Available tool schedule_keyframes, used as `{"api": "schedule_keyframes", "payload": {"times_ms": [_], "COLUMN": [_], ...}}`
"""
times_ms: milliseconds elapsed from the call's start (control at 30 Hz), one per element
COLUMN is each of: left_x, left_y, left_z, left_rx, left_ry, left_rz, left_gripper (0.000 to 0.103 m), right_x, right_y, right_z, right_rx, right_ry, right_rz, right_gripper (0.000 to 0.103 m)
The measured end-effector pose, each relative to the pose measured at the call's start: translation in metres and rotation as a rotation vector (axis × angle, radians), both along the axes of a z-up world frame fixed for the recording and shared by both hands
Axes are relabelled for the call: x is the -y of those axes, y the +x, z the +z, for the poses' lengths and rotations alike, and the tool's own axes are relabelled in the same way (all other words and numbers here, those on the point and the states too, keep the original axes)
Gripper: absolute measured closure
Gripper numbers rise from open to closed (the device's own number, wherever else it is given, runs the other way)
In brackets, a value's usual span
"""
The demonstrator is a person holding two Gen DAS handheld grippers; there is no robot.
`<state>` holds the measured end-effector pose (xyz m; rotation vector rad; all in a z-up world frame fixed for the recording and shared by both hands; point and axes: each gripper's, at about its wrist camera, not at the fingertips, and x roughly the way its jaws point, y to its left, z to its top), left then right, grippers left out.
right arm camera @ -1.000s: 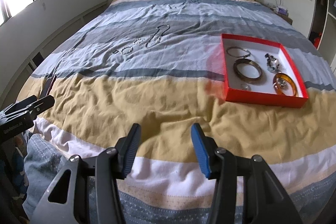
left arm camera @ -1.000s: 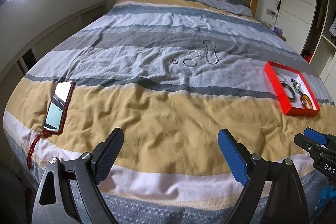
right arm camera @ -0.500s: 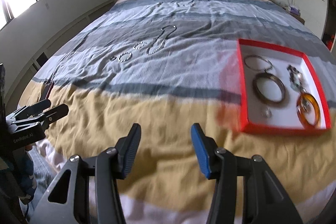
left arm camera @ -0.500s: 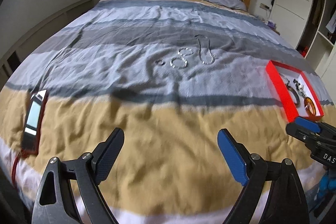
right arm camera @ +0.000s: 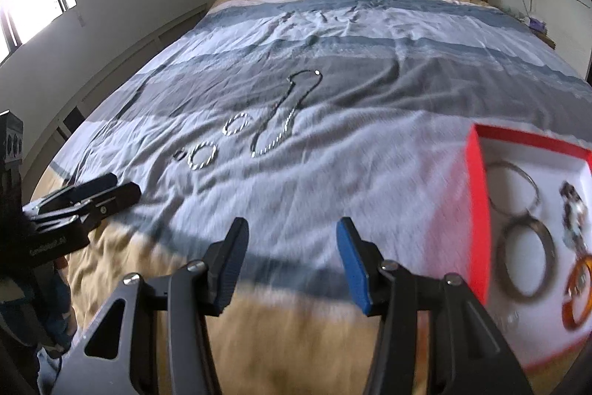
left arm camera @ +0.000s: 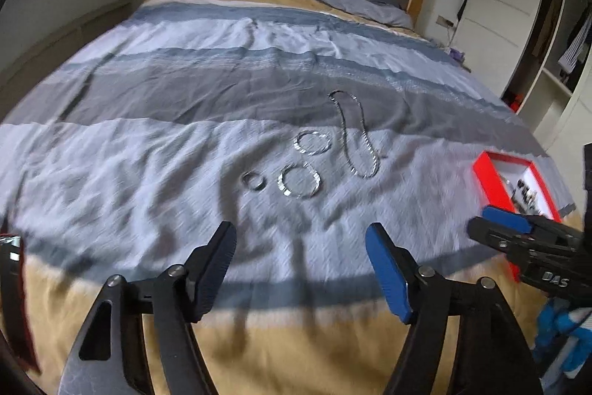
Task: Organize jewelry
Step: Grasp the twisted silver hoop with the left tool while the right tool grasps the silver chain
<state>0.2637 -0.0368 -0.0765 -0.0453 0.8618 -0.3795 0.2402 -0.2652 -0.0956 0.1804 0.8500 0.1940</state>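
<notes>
**Both grippers over the striped bed, silver pieces ahead**

Your left gripper (left arm camera: 300,245) has just been narrowing its jaws, which stand apart on nothing. Your right gripper (right arm camera: 292,247) is likewise parted and empty. The long silver chain necklace (left arm camera: 357,136), two sparkling silver bangles (left arm camera: 299,183) and small silver ring (left arm camera: 253,181) lie loose on the duvet; the red-walled, white-floored tray (right arm camera: 477,195) of bracelets sits well to their right.

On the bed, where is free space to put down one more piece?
Bare cover lies between the silver chain and the red box, and on the yellow stripe nearest both claws. It is crowded left of the chain, where two bracelets and a small ring lie close together.
</notes>
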Motion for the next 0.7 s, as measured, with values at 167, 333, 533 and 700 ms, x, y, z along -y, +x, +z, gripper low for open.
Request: {"api": "schedule_keyframes", "payload": {"times_ms": [167,333,533,700], "left_x": [0.011,0.028,0.044,0.052], "left_y": [0.027,0.052,0.075,0.079], "left_z": [-0.008,-0.019,-0.043,-0.058], "left_rx": [-0.027,-0.033,-0.068,-0.082], "left_ry": [-0.084,-0.066,0.029,0.081], "left_rz": [-0.077,-0.140,-0.176,-0.214], "left_gripper": [0.044,0.051,0.057,0.060], "right_x": [0.002,0.005,0.000,-0.009], "right_y": [0.037,0.066,0.101,0.133], "right_z": [-0.005,-0.011,-0.017,-0.029], "right_rx": [0.007,0.002,-0.016,-0.068], "right_ry": [0.015,0.024,0.050,0.054], "right_rz": [-0.007,-0.008,0.029,0.071], "right_gripper": [0.055,0.055,0.056,0.056]}}
